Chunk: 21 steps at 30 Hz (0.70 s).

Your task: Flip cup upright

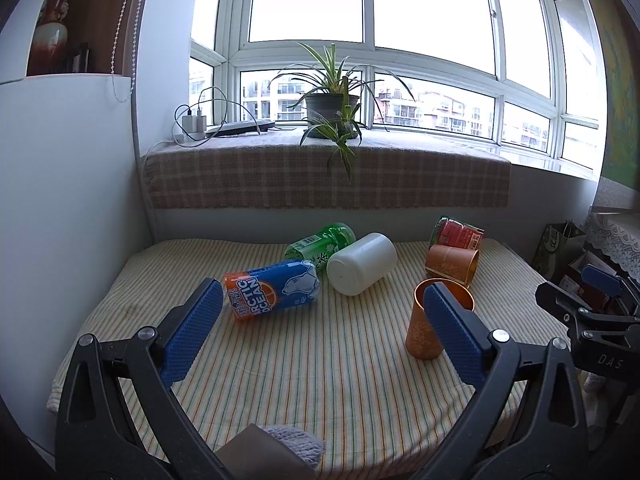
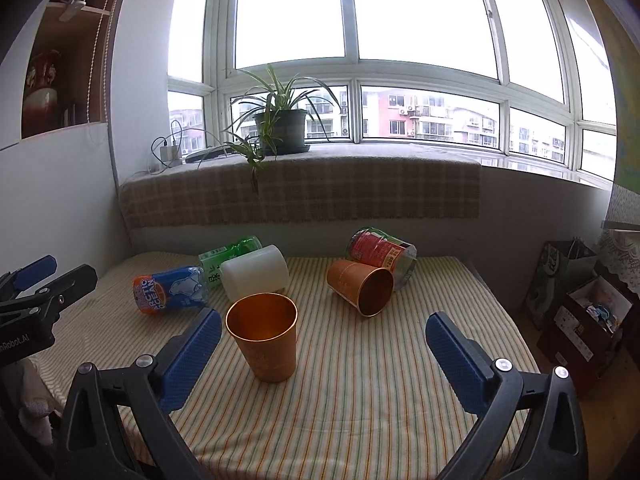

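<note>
An orange cup (image 2: 264,344) stands upright on the striped table; in the left wrist view this cup (image 1: 424,336) is partly behind my finger. A second orange cup (image 2: 360,286) lies on its side behind it, mouth toward me, and shows in the left wrist view too (image 1: 452,263). A white cup (image 1: 360,263) lies on its side mid-table, also in the right wrist view (image 2: 256,272). My left gripper (image 1: 324,304) is open and empty above the table's near part. My right gripper (image 2: 324,340) is open and empty, the upright cup just inside its left finger.
A blue and orange can (image 1: 272,290), a green bottle (image 1: 320,242) and a red can (image 1: 458,233) lie on the striped cloth (image 1: 320,360). A potted plant (image 1: 332,108) stands on the sill behind. Bags and boxes (image 2: 580,304) stand to the table's right.
</note>
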{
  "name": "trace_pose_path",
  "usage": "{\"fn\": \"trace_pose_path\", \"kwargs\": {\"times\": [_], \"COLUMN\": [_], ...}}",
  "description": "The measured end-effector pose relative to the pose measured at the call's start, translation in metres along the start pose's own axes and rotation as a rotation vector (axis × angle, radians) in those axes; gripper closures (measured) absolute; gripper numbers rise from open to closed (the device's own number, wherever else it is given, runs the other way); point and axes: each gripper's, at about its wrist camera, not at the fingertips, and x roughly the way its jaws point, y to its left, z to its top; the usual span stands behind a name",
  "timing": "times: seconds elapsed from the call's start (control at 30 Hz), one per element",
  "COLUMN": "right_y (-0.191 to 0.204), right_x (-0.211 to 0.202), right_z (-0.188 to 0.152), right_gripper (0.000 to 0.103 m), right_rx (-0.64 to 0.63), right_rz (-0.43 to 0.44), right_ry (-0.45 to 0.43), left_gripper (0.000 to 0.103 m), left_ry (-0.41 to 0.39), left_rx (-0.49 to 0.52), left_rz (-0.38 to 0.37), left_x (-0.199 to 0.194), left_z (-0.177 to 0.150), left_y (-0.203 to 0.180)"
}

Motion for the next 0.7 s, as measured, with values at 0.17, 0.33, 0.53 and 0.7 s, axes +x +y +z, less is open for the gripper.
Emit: {"fn": "trace_pose_path", "kwargs": {"times": [0.17, 0.33, 0.53, 0.7], "right_y": [-0.0003, -0.0009, -0.0017, -0.0023], "right_x": [0.0011, 0.0017, 0.0029, 0.0049], "right_z": [0.0000, -0.0001, -0.0002, -0.0001], "right_gripper": [0.000, 0.000, 0.000, 0.000], "right_rx": [0.001, 0.002, 0.003, 0.004], "right_rz": [0.000, 0.000, -0.002, 0.000], "right_ry": [0.002, 0.006, 0.007, 0.010], "left_gripper": [0.001, 0.001, 0.001, 0.001], "left_ry": [0.000, 0.001, 0.001, 0.001], "left_rx": [0.009, 0.006, 0.007, 0.006], "left_rz": [0.000, 0.001, 0.000, 0.001], "left_x": [-0.0010, -0.0004, -0.0004, -0.0003], "left_z": [0.0001, -0.0002, -0.0001, -0.0001], "left_y": [0.0002, -0.0002, -0.0001, 0.0000]}}
